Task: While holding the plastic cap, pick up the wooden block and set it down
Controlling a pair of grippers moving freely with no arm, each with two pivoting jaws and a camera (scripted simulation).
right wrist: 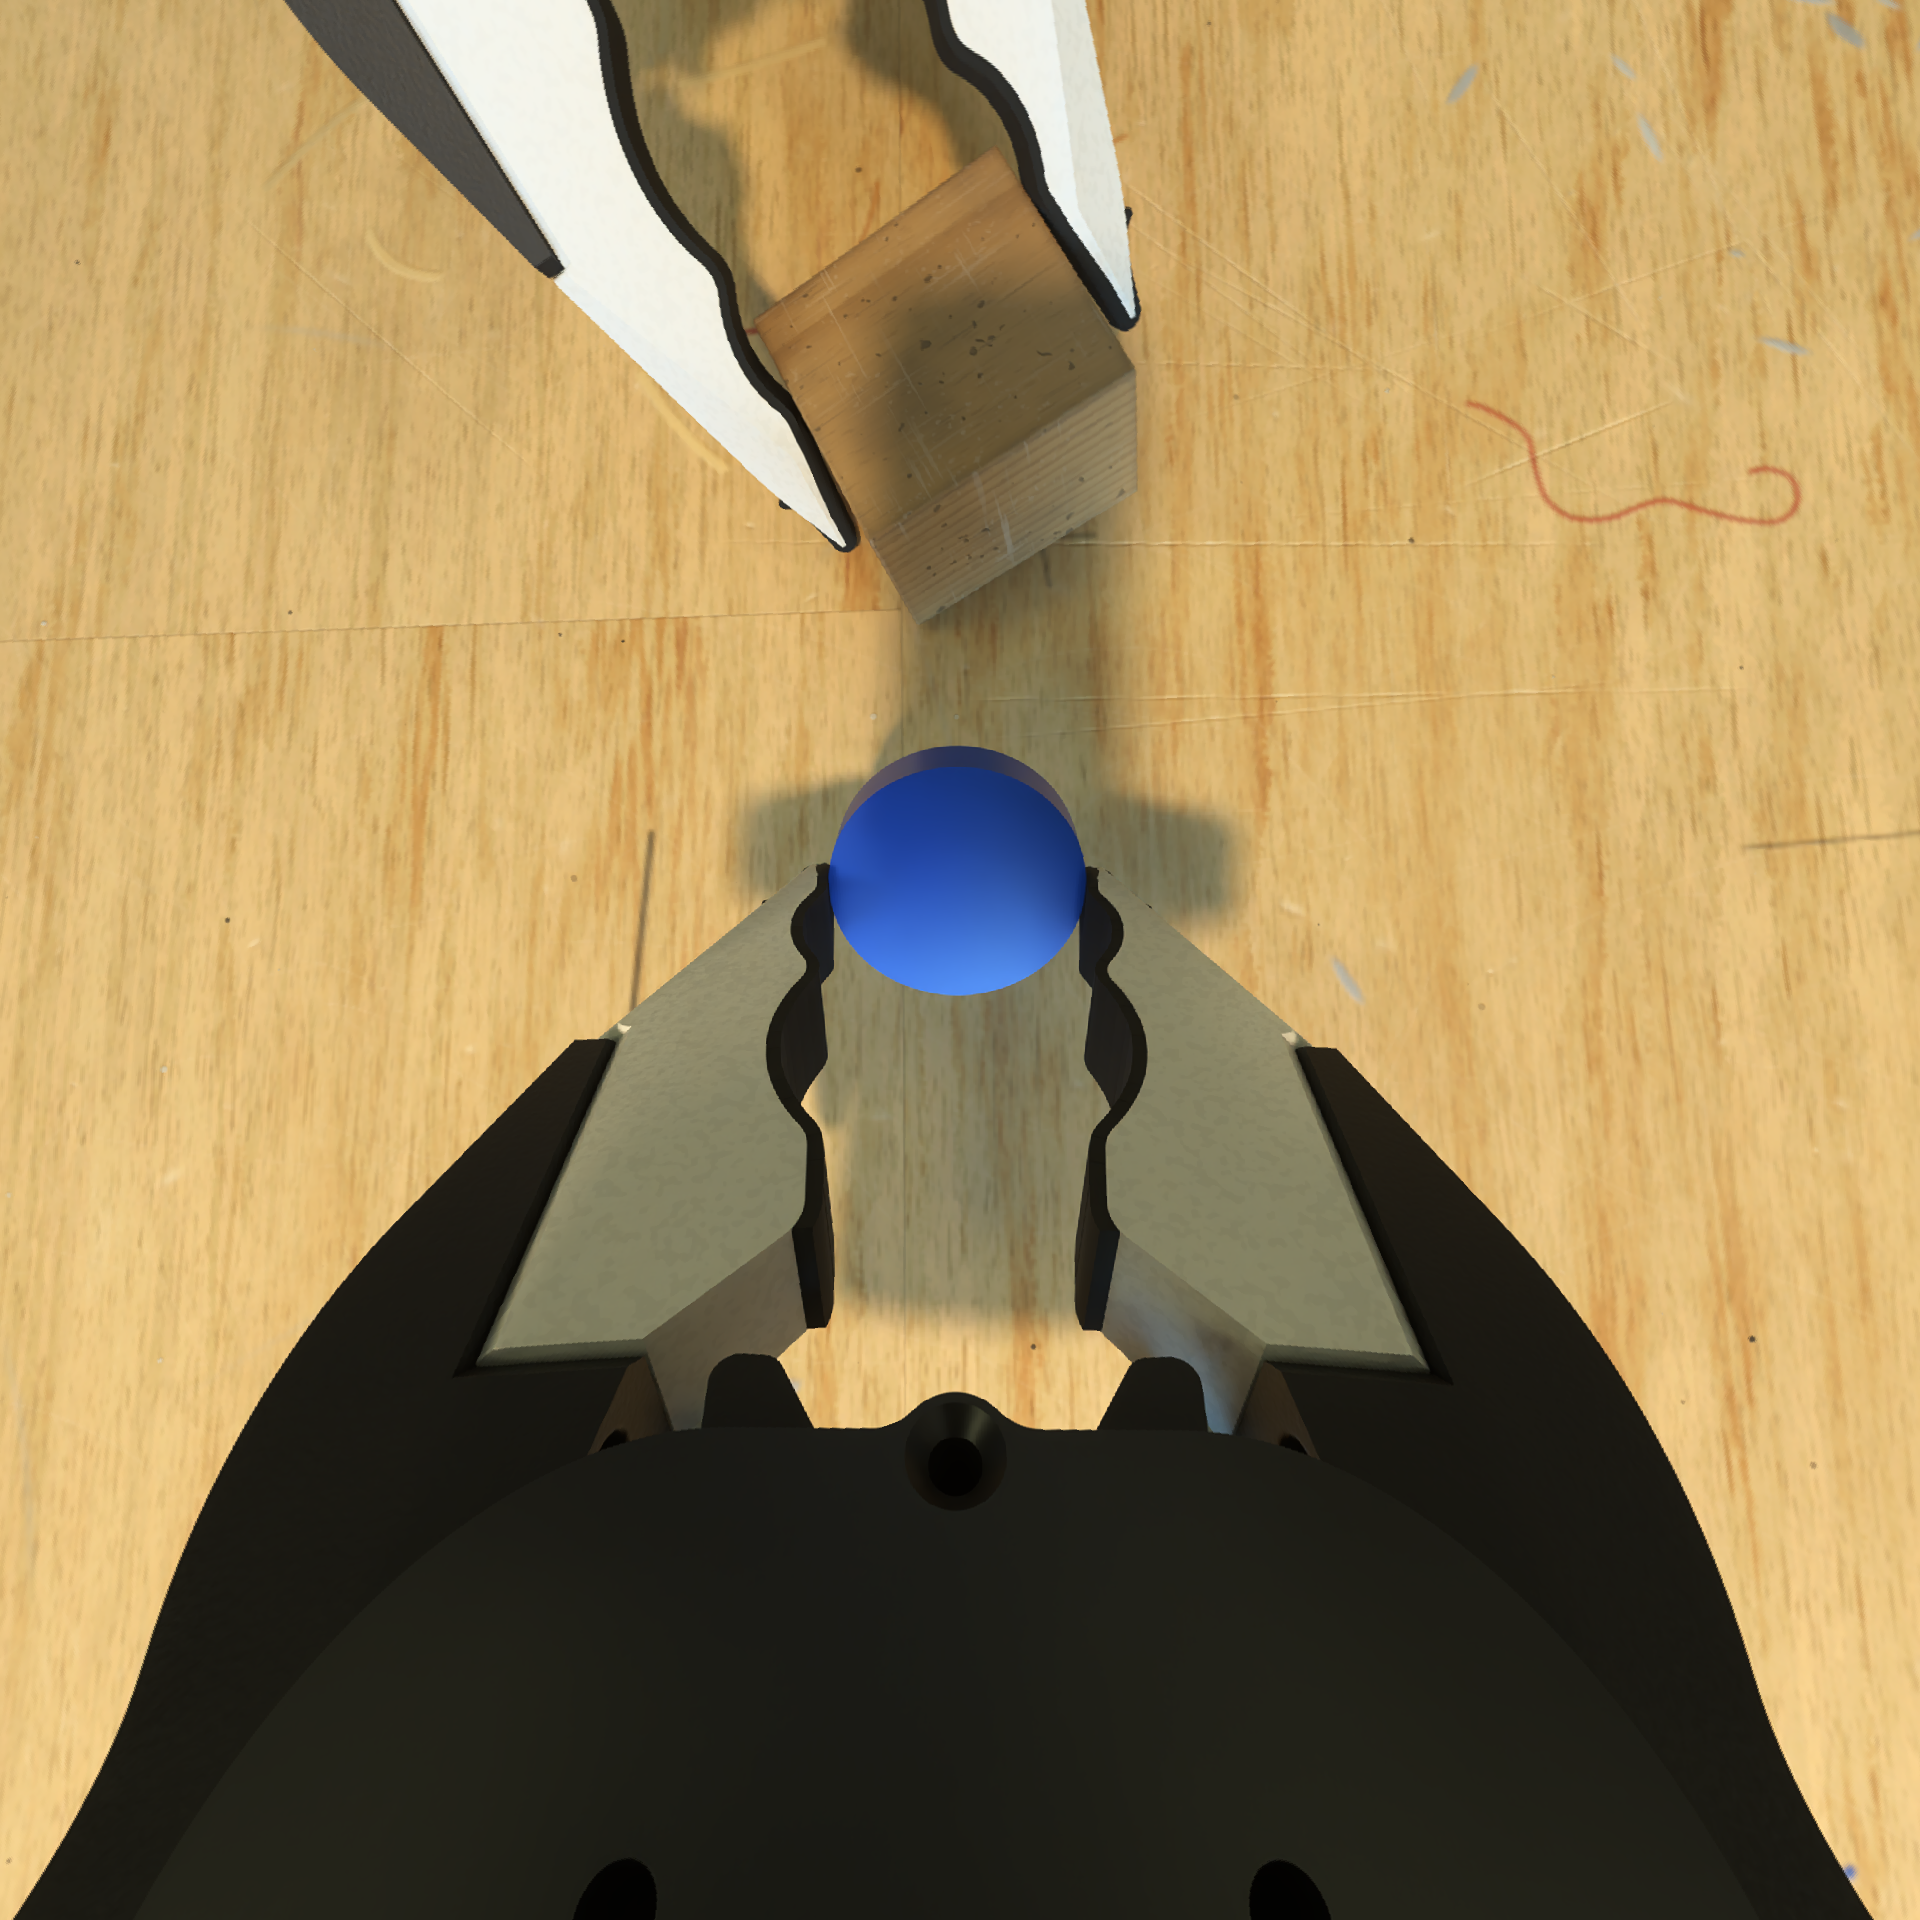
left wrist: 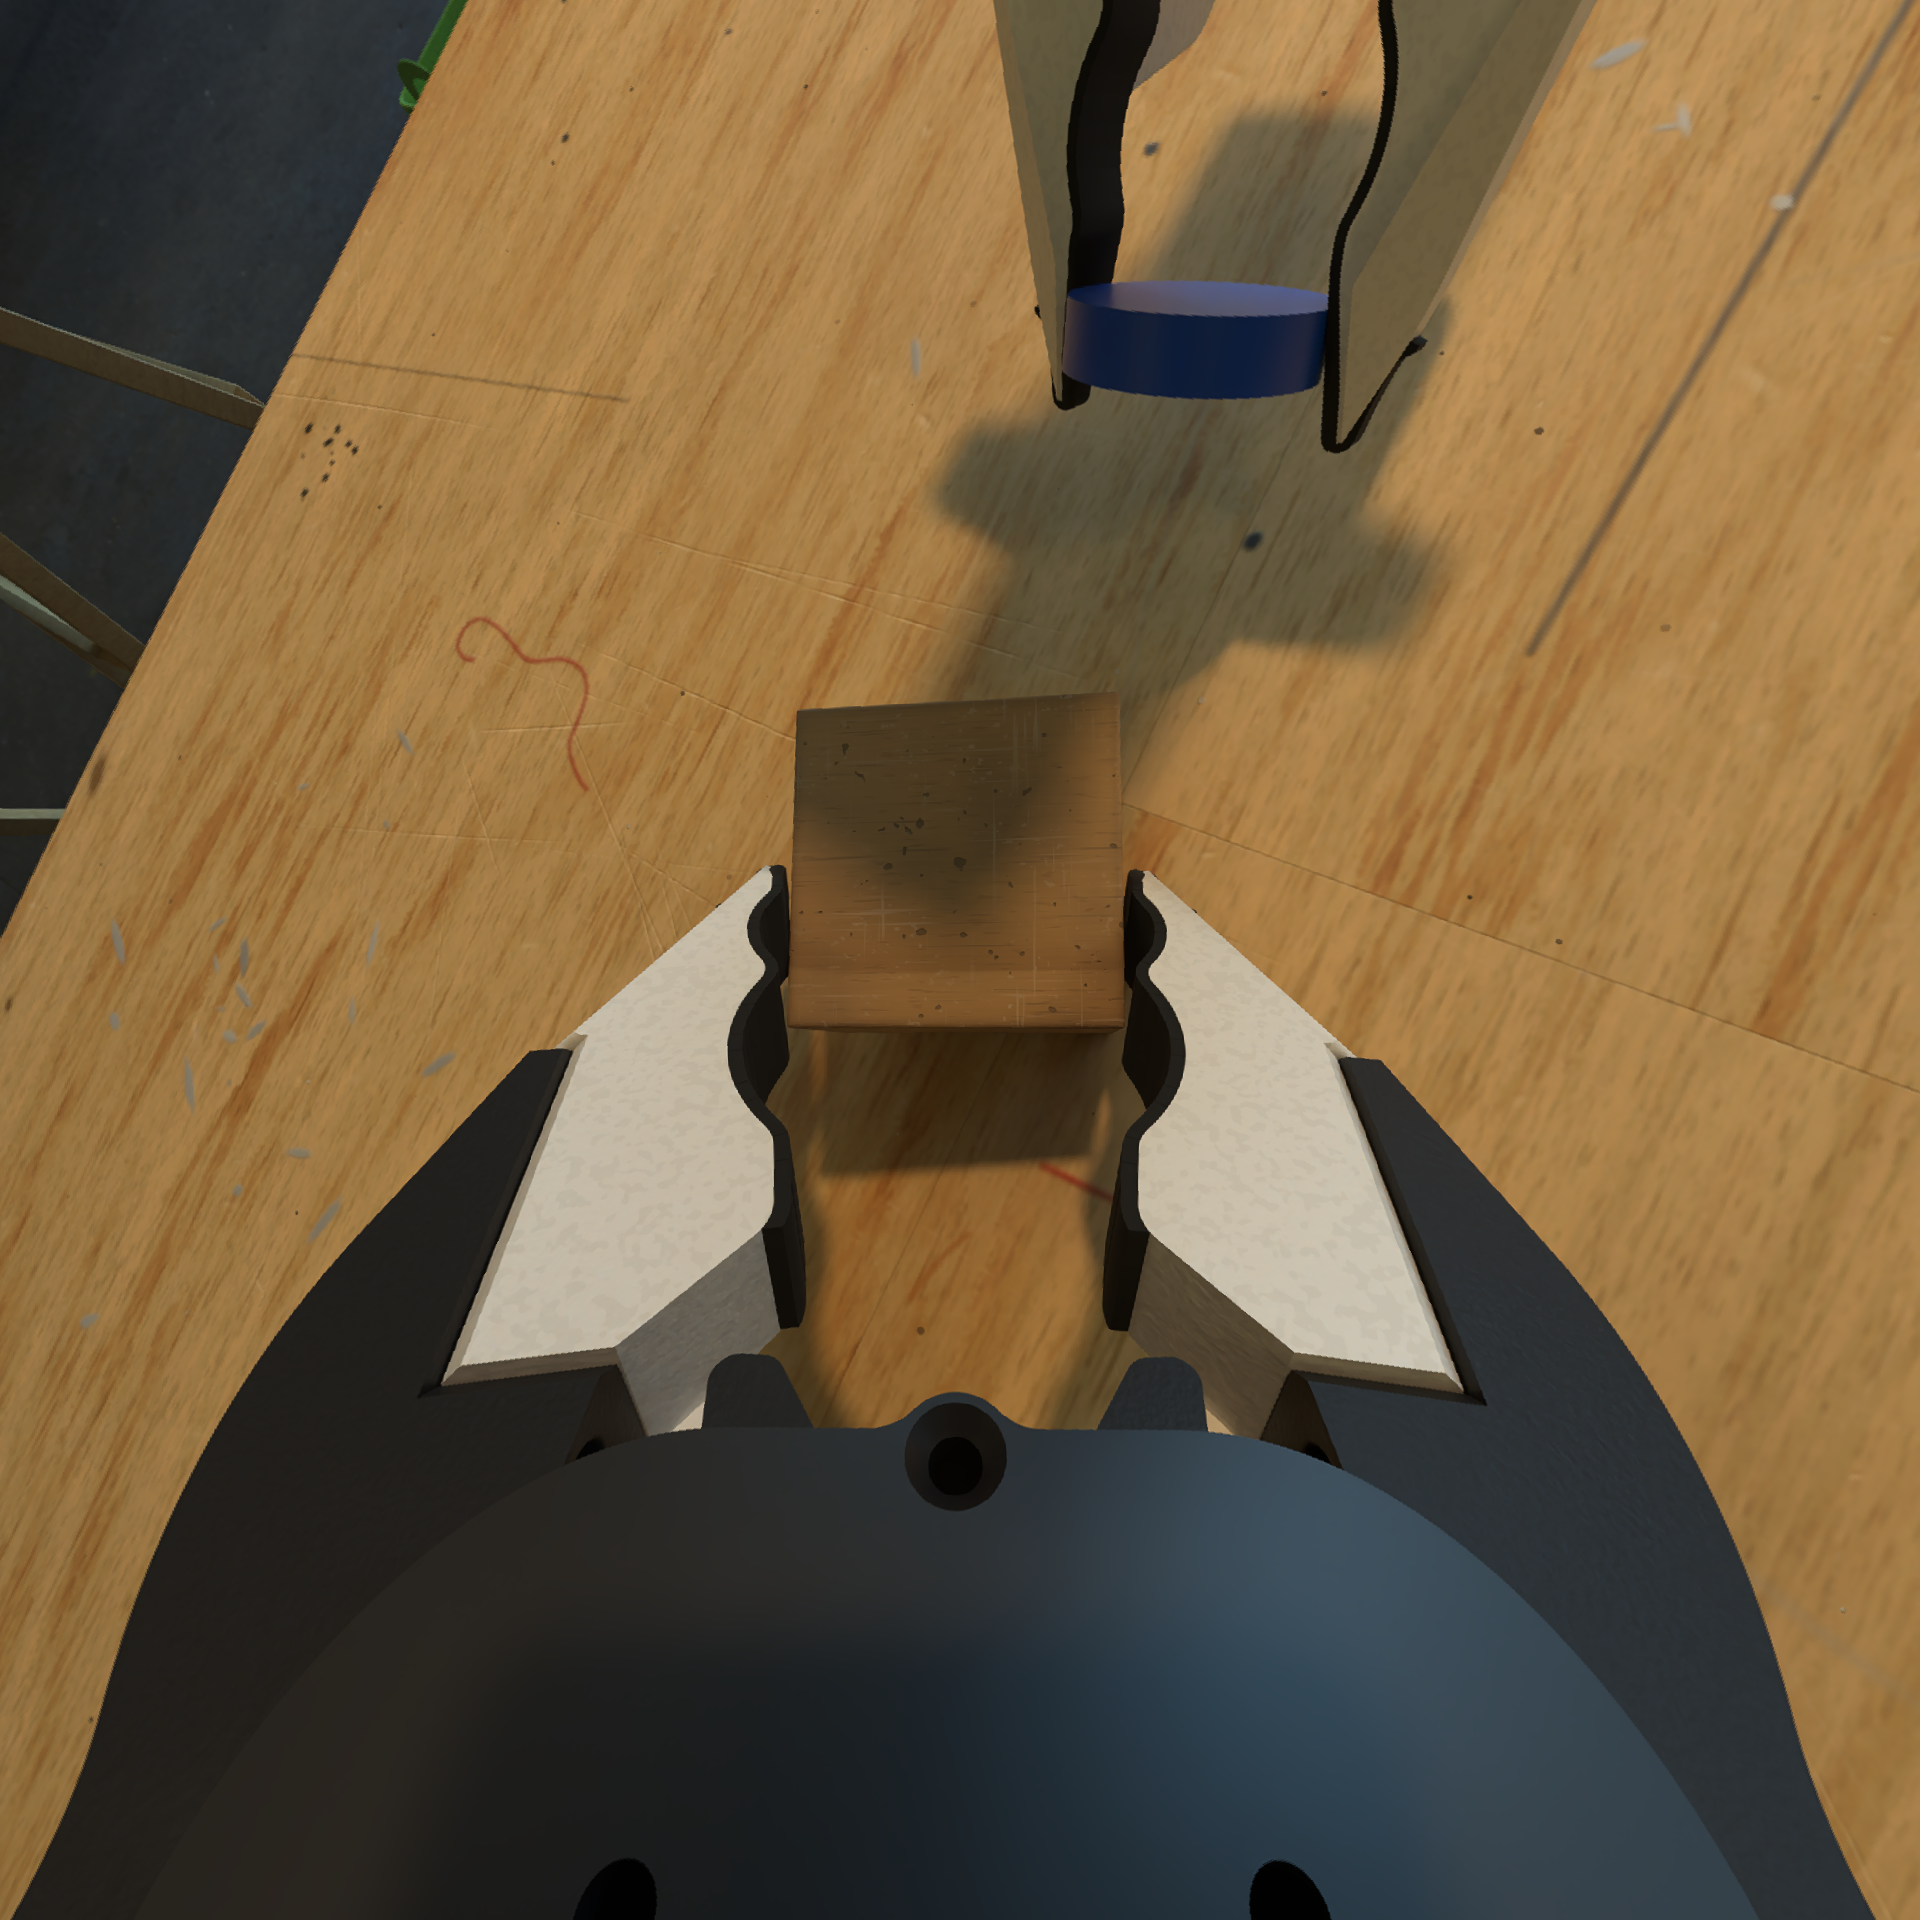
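The wooden block (left wrist: 956,790) sits between my left gripper's (left wrist: 956,904) fingertips, and both dark pads touch its sides. It casts a shadow on the table just beneath it; I cannot tell whether it is resting or slightly raised. The right wrist view shows the same block (right wrist: 966,416) gripped by the left gripper (right wrist: 987,428). My right gripper (right wrist: 956,883) is shut on the round blue plastic cap (right wrist: 956,883), held flat above the table, apart from the block. In the left wrist view the cap (left wrist: 1195,338) and the right gripper (left wrist: 1205,416) are beyond the block.
The wooden table (left wrist: 520,468) has its edge at the left, with dark floor and thin wooden struts (left wrist: 125,369) beyond it. A small green object (left wrist: 421,78) is at that edge. A red squiggle mark (left wrist: 540,686) lies left of the block.
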